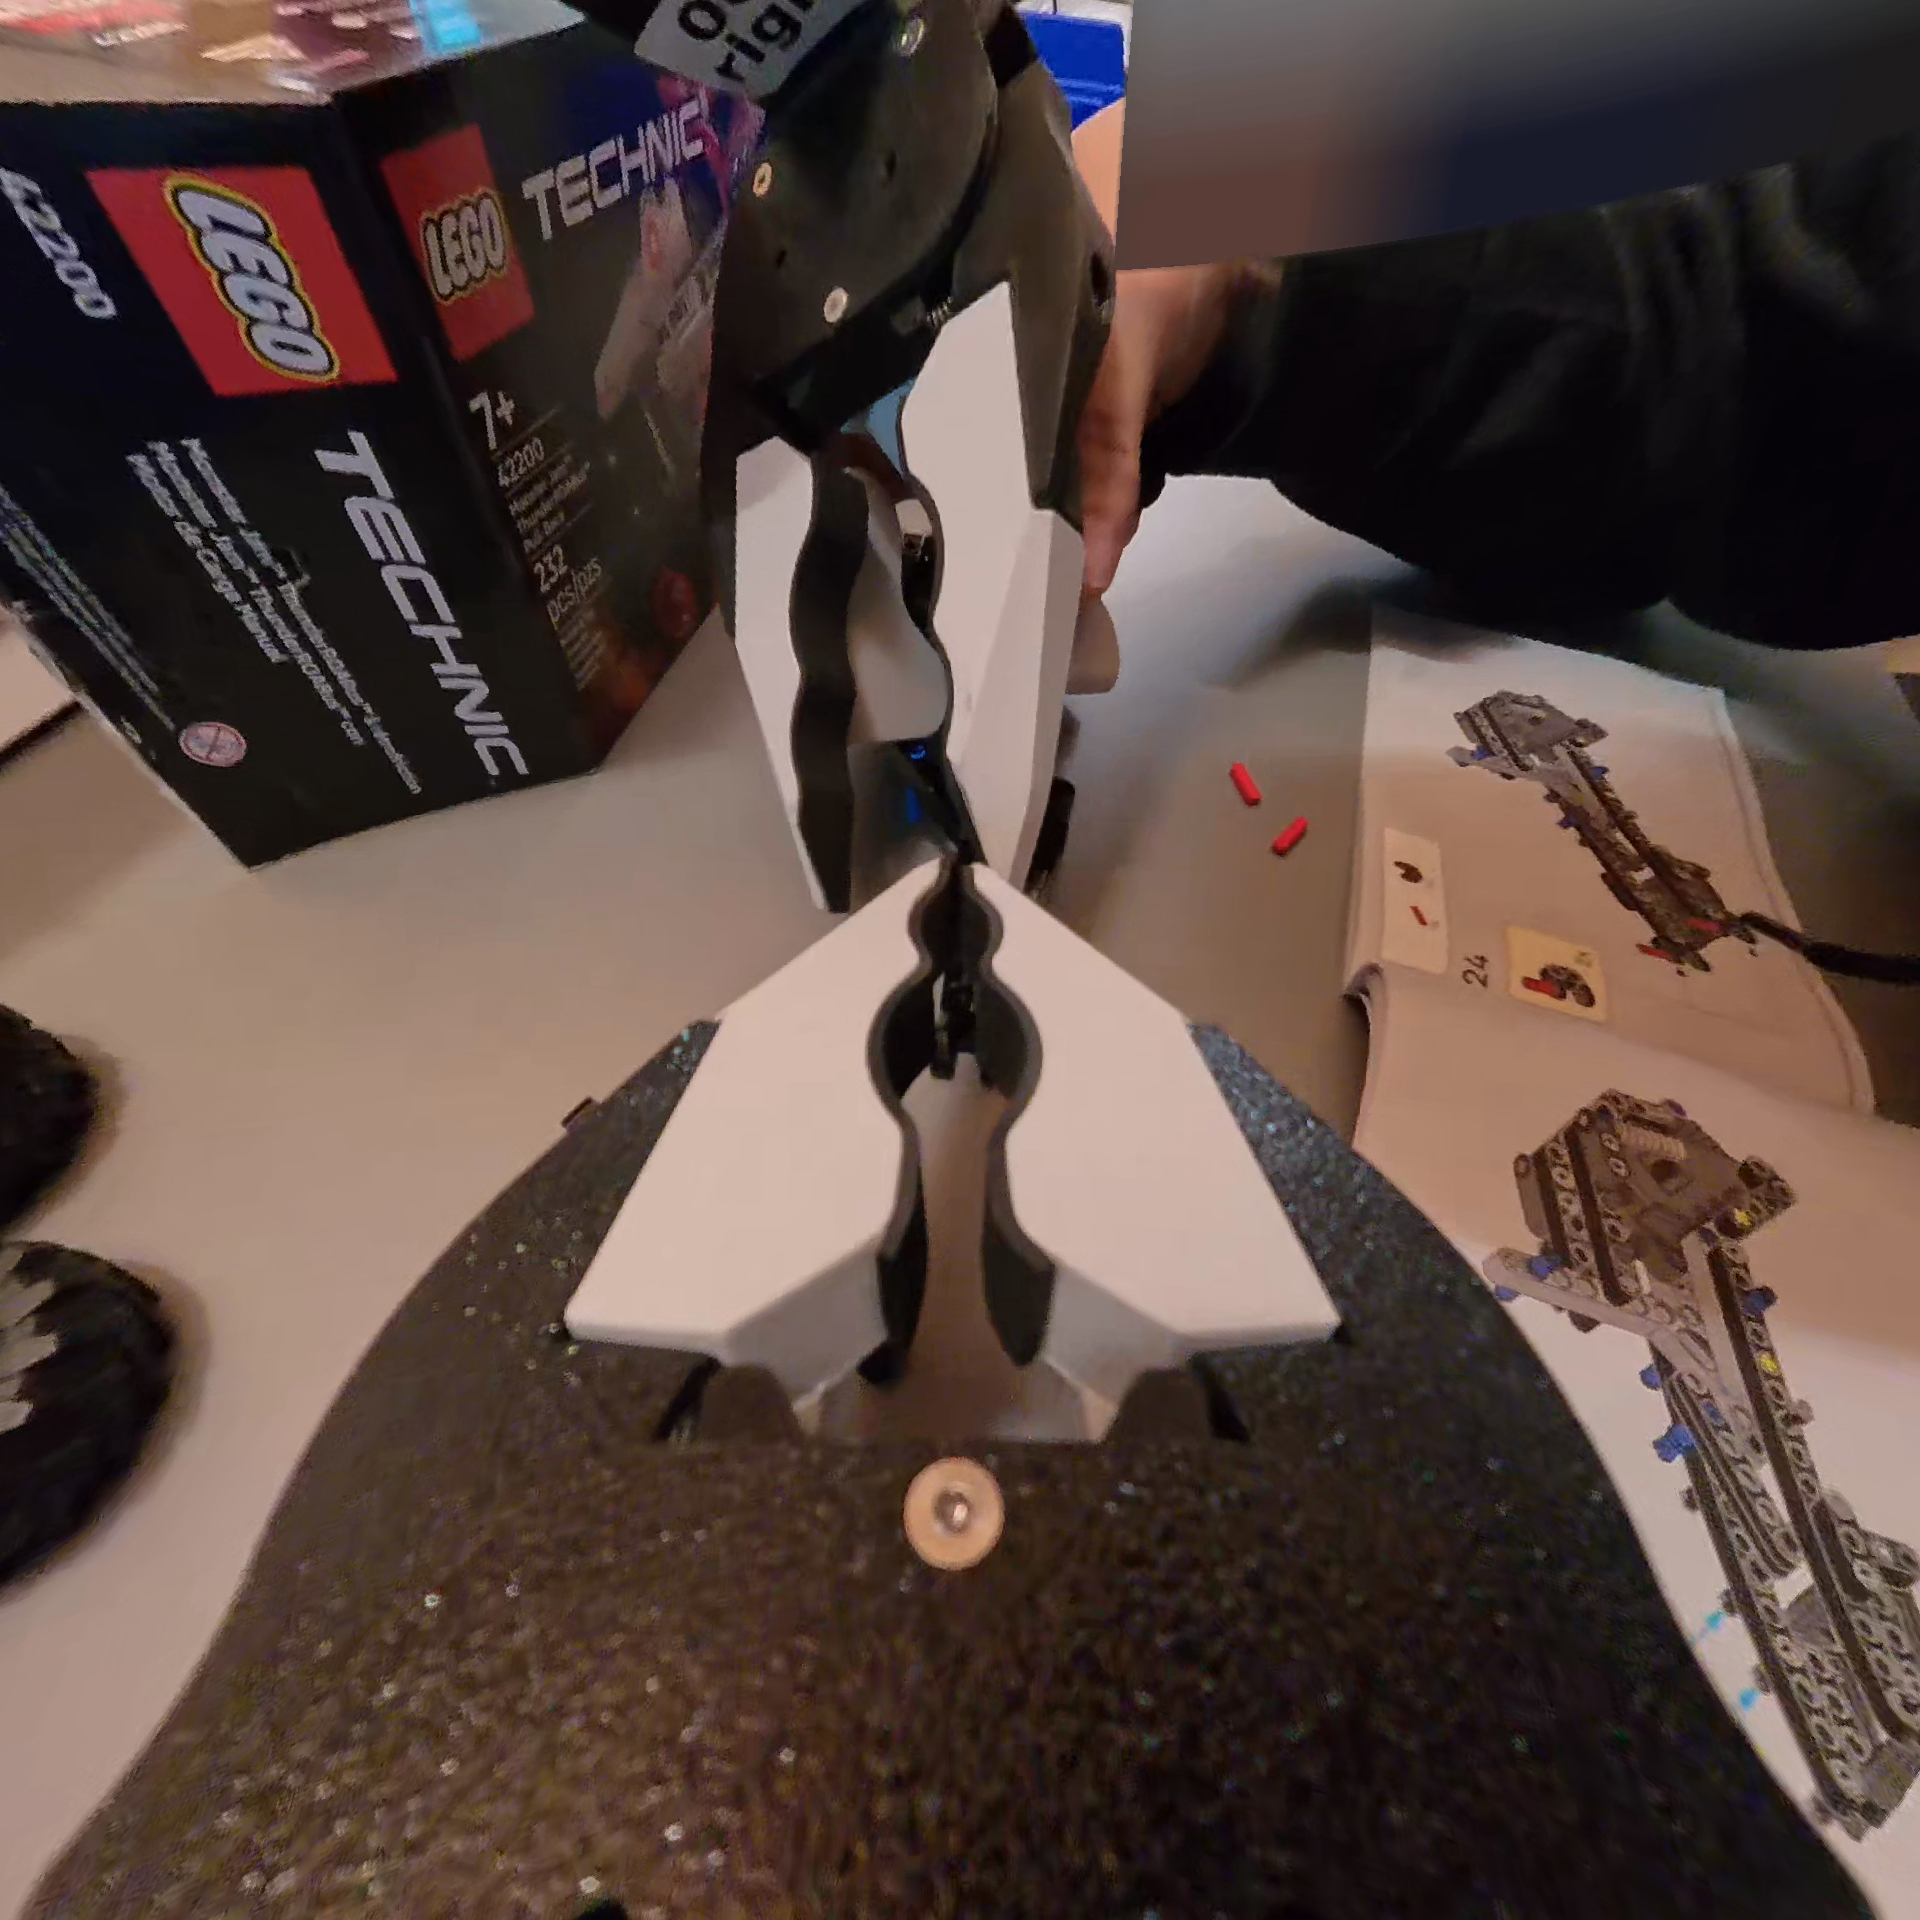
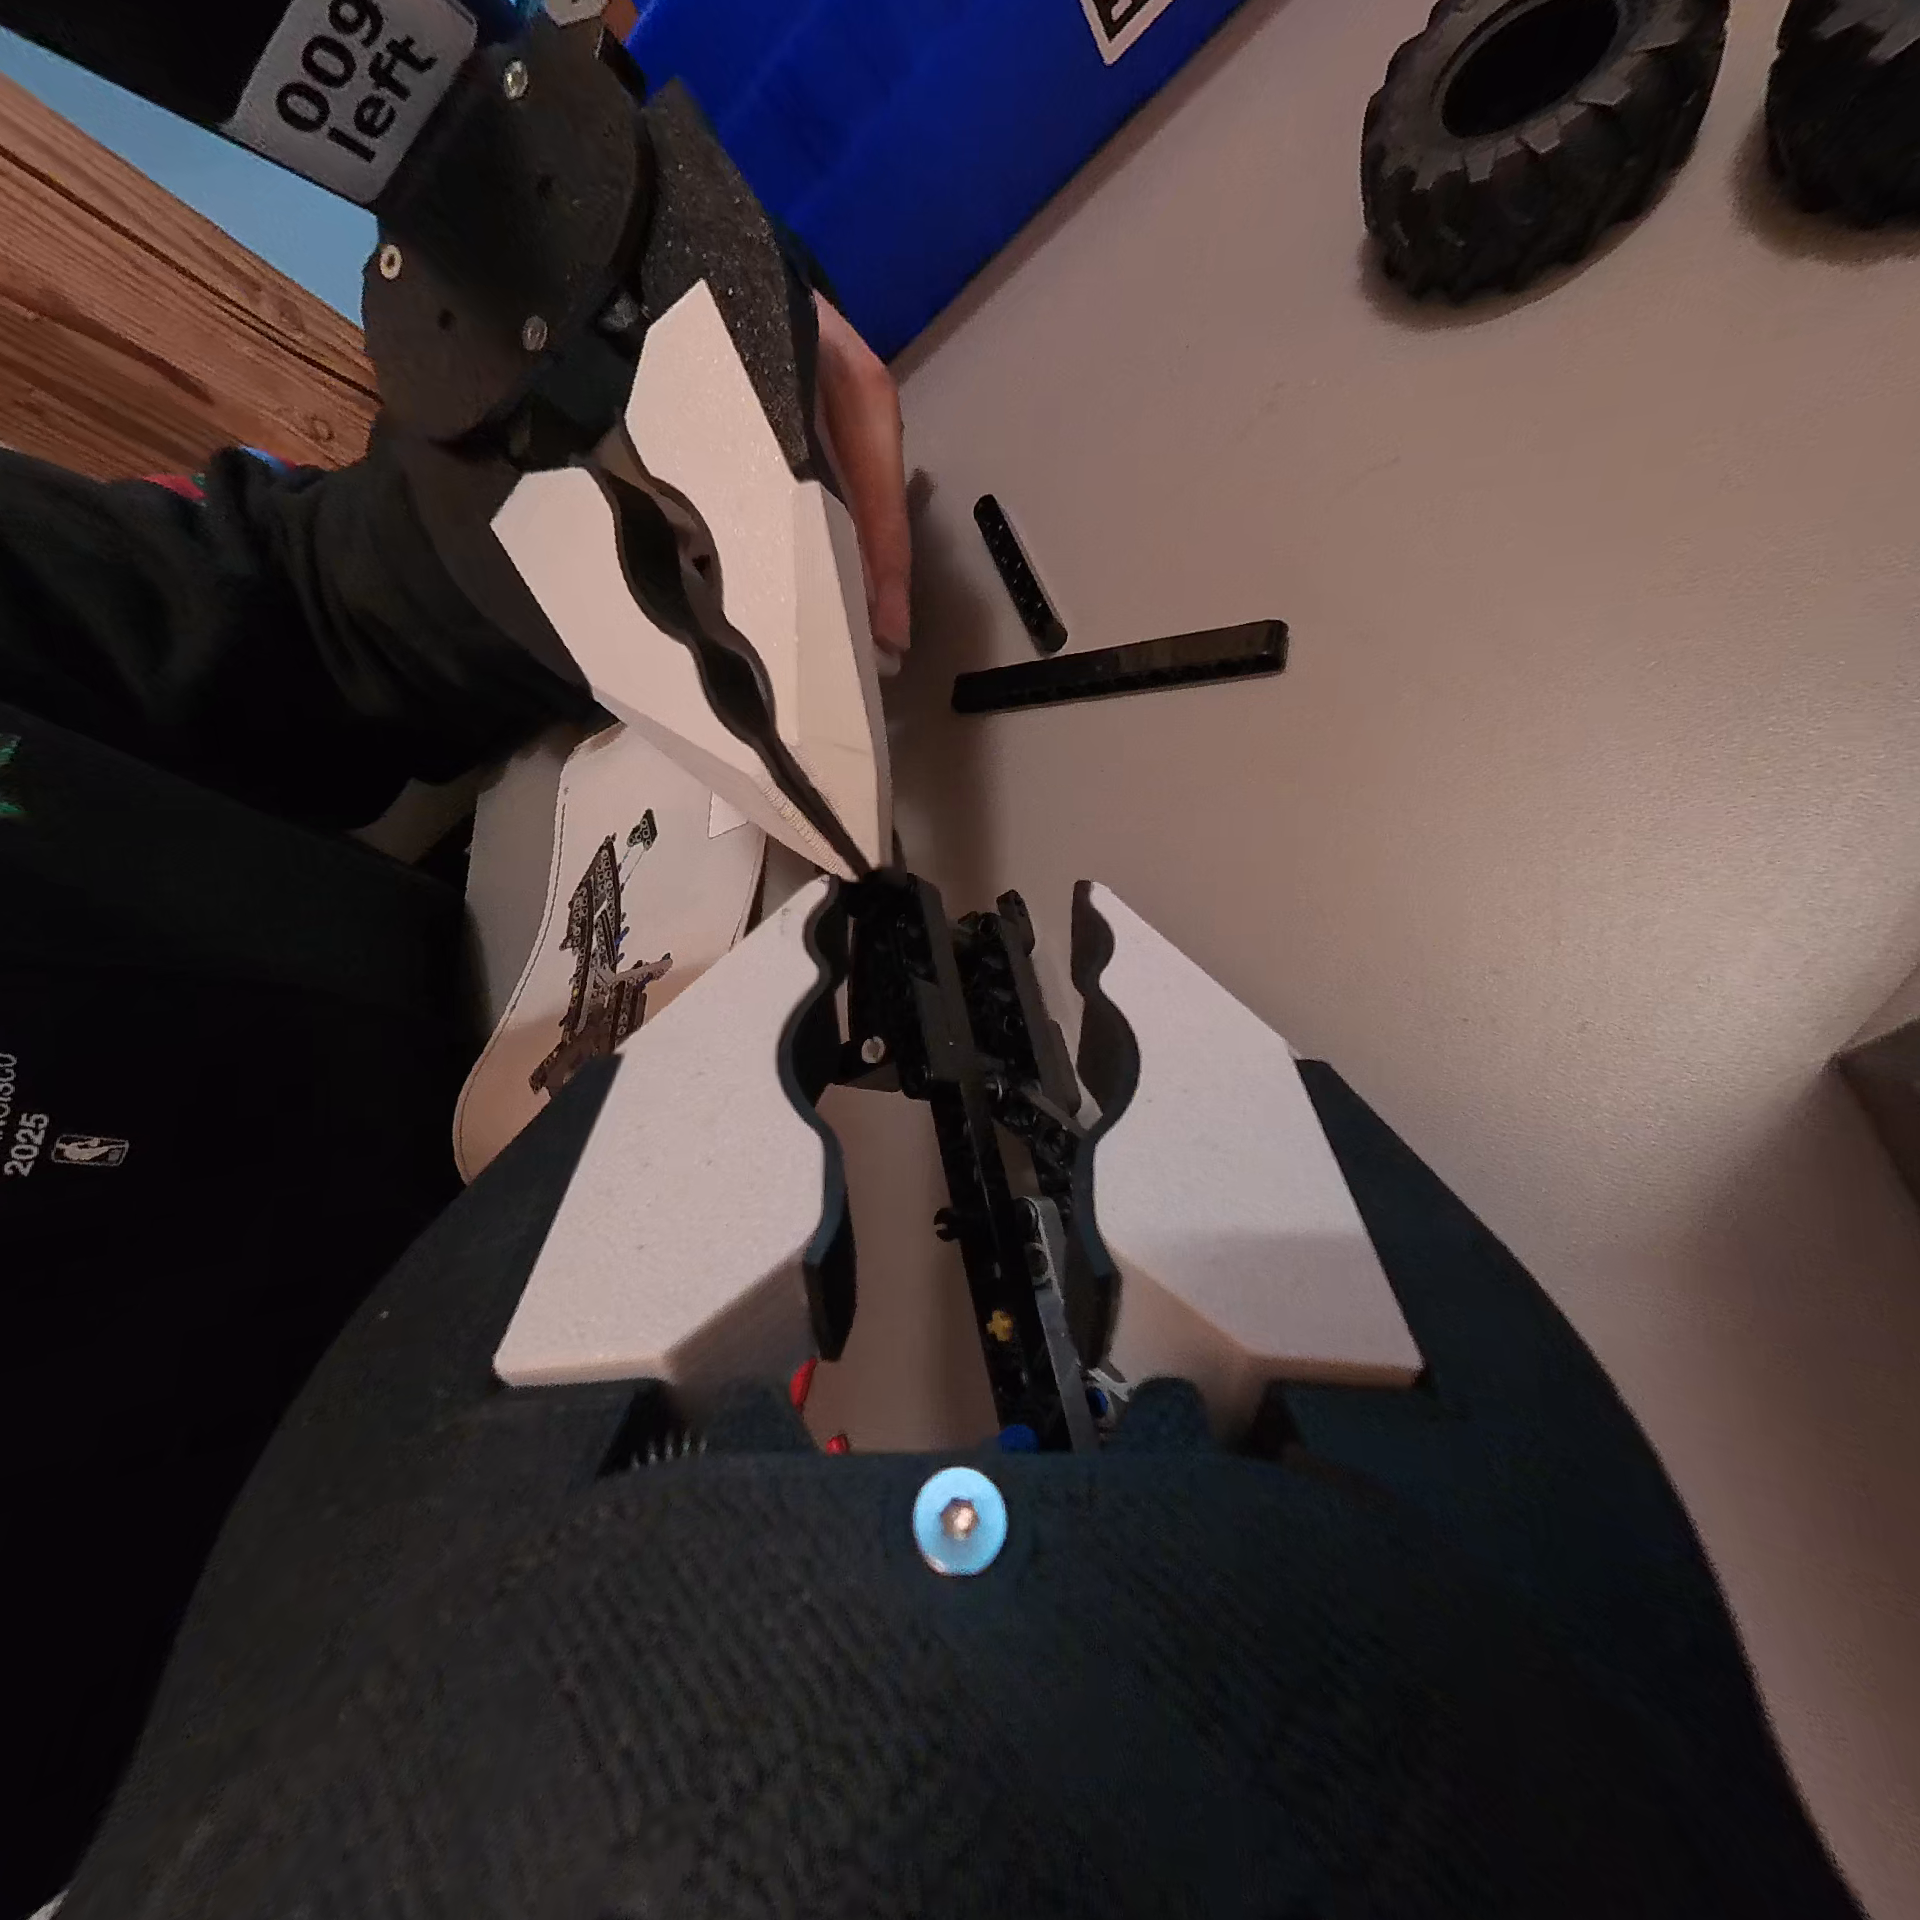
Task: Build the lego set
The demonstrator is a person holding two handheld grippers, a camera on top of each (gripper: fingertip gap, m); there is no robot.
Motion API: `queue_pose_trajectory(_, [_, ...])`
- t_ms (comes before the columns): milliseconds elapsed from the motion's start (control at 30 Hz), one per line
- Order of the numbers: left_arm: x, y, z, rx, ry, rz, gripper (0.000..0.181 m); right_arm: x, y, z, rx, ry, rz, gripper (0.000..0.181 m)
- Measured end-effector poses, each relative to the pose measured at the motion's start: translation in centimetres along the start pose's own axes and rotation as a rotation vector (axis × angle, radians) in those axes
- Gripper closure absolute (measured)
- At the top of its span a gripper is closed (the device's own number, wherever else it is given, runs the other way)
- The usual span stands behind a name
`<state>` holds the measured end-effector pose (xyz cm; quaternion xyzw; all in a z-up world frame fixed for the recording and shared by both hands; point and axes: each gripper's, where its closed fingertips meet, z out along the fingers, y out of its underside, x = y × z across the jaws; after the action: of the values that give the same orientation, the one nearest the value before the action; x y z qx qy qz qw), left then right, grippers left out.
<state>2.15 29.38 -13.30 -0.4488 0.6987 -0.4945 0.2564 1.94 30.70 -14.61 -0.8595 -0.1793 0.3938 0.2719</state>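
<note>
The right tongs clasp the dark lego assembly between their spread white fingers, held above the bench. The left tongs, pressed nearly together, pinch the assembly's near tip; both tips meet there, crowding that end. Around: two red pins beside the open instruction booklet, the lego box behind, two black beams and chunky tyres lying apart on the bench.

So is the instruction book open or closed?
Open: the instruction book lies flat on the table, its printed pages showing.
</note>
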Motion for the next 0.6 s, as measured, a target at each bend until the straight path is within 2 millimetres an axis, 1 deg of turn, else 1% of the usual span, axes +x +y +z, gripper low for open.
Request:
queue_pose_trajectory(267, [0.0,0.2,0.1,-0.003,-0.021,-0.043,0.181,-0.1,0.1,0.1,-0.002,0.013,-0.019,0.142])
queue_pose_trajectory(367, [0.0,0.0,0.1,0.028,-0.013,-0.052,0.181,-0.1,0.0,0.1,-0.001,0.006,-0.021,0.144])
queue_pose_trajectory(433, [0.0,-0.3,0.0,0.054,-0.018,-0.057,0.181,0.0,0.0,0.0,0.002,-0.003,0.001,0.141])
queue_pose_trajectory(500, [0.0,-0.7,-0.3,0.086,-0.024,-0.066,0.181,-0.3,0.0,-0.3,0.017,-0.036,-0.021,0.138])
queue_pose_trajectory(533, [0.0,-0.8,-0.3,0.092,-0.029,-0.062,0.181,-0.1,-0.1,-0.5,0.03,-0.028,-0.029,0.133])
queue_pose_trajectory(600, [0.1,-0.9,-0.5,0.099,-0.038,-0.045,0.181,0.8,-0.4,-0.9,0.051,0.037,-0.036,0.124])
